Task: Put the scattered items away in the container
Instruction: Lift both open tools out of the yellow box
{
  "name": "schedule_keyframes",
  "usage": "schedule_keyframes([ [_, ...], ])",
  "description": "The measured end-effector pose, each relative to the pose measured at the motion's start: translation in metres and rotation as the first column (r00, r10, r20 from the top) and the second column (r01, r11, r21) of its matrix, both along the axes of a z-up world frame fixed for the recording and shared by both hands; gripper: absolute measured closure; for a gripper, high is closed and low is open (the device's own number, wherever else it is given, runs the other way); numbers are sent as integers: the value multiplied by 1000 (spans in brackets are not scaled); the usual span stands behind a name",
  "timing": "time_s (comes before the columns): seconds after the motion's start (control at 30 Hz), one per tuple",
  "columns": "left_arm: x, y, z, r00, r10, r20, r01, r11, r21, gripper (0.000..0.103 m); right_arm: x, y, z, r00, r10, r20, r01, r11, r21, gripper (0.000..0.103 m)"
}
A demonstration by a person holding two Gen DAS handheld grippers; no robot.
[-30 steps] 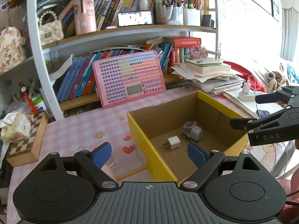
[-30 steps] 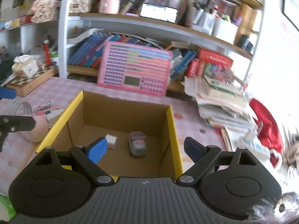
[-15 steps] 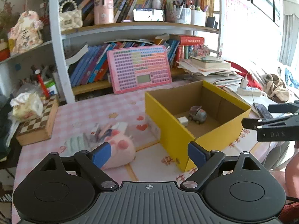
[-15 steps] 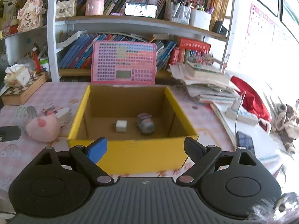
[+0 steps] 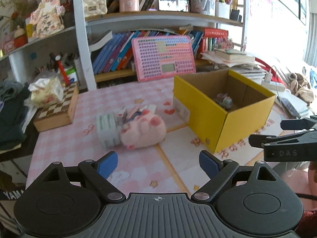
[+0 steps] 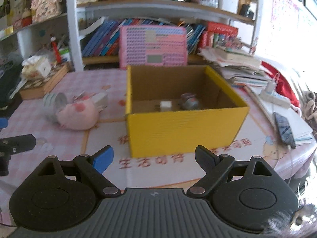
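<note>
Left gripper (image 5: 158, 162) and right gripper (image 6: 153, 156) hovered wide open, empty; pink plush toy (image 5: 143, 131) lay beside yellow cardboard box (image 6: 184, 127) containing 2 items.

Black ribbed gripper (image 5: 158, 163) bodies; blue pads (image 5: 108, 162); silver screws; "DAS" lettering

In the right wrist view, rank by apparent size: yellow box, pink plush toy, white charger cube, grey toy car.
1. yellow box, by far the largest.
2. pink plush toy.
3. grey toy car.
4. white charger cube, only slightly smaller than the car; blur makes these last two close.
</note>
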State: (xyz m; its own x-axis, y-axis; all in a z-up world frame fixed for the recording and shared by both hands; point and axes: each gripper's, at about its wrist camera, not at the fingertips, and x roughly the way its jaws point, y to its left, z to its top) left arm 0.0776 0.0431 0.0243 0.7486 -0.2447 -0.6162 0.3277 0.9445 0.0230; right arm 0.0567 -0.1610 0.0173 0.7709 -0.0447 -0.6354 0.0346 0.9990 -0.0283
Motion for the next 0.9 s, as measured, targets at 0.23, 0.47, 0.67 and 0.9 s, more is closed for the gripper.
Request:
schedule_keyframes([
  [0.23, -3, 23, -6, 998, 45, -49, -45, 999, 0, 12, 2, 34, -10, 995, 93, -47, -94, 996, -11, 14],
  [0.47, -6, 37, -15, 994, 48, -96, -48, 999, 3, 12, 2, 63, -17, 978, 186, -96, -190, 981, -29, 14],
  [0.67, -10, 47, -20, 993, 55, -103, -54, 998, 13, 11, 0, 81, -21, 965, 235, -120, -240, 970, -32, 14],
  [0.9, -13, 59, -25, 989, 85, -120, -84, 996, 8, 12, -2, 95, -23, 955, 264, -133, -271, 962, -41, 14],
])
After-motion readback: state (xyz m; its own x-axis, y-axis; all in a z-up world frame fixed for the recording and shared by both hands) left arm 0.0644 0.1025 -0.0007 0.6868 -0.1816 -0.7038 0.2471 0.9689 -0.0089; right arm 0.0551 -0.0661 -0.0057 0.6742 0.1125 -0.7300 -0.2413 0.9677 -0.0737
